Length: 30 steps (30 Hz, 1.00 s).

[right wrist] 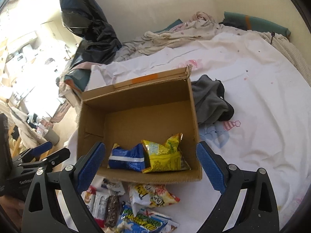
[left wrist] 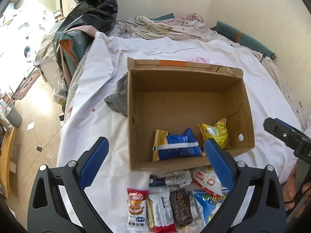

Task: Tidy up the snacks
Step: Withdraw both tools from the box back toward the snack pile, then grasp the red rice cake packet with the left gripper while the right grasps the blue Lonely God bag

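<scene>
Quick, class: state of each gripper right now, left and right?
Left gripper: jaws open, holding nothing, above the snack pile.
Right gripper: jaws open, holding nothing, near the cardboard box.

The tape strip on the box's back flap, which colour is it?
Orange tape strip on the cardboard box; clearest in the left wrist view.

A grey garment (right wrist: pixel 210 101) lies on the white sheet (right wrist: pixel 262 116) (black bag (right wrist: pixel 91 25) behind).
</scene>
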### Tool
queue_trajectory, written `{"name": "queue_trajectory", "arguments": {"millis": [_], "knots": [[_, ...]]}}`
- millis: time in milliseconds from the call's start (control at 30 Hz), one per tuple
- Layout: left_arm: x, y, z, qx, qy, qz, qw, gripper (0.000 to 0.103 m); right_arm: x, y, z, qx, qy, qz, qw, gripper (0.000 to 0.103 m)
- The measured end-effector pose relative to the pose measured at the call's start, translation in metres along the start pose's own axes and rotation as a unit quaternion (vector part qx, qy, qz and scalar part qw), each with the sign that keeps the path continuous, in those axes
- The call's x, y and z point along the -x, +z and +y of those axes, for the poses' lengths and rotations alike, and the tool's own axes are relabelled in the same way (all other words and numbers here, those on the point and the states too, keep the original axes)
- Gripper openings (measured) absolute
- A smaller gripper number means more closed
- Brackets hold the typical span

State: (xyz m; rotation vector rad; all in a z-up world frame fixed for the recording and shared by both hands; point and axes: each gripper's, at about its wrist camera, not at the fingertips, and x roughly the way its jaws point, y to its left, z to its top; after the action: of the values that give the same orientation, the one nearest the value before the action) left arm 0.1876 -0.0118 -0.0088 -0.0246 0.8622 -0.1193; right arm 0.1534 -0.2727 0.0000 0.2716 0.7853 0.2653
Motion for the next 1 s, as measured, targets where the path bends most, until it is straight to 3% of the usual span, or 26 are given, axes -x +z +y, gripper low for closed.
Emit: {"name": "queue_trajectory", "arguments": {"millis": [333, 633, 833, 1000], "knots": [[0.021, -0.028, 0.012, 0.024, 0.001, 0.018, 0.9996, 0.098, 0.024, -0.031, -0.009, -0.024, -0.011, 0.024, 0.999, 0.097], [0.025, -0.052, 0.031, 0.072, 0.025, 0.044, 0.9961, 0.098, 0.027, -0.055, -0.023, -0.071, 0.019, 0.066, 0.995, 0.097], [0.008, -0.066, 0.055, 0.135, 0.039, 0.091, 0.9859, 0.098, 0.018, -0.067, -0.031, -0.093, 0.012, 0.093, 0.991, 0.097], [-0.024, -0.081, 0.062, 0.143, 0.054, 0.155, 0.9761, 0.097, 0.016, -0.068, -0.035, -0.103, 0.016, 0.1, 0.99, 0.097]]}}
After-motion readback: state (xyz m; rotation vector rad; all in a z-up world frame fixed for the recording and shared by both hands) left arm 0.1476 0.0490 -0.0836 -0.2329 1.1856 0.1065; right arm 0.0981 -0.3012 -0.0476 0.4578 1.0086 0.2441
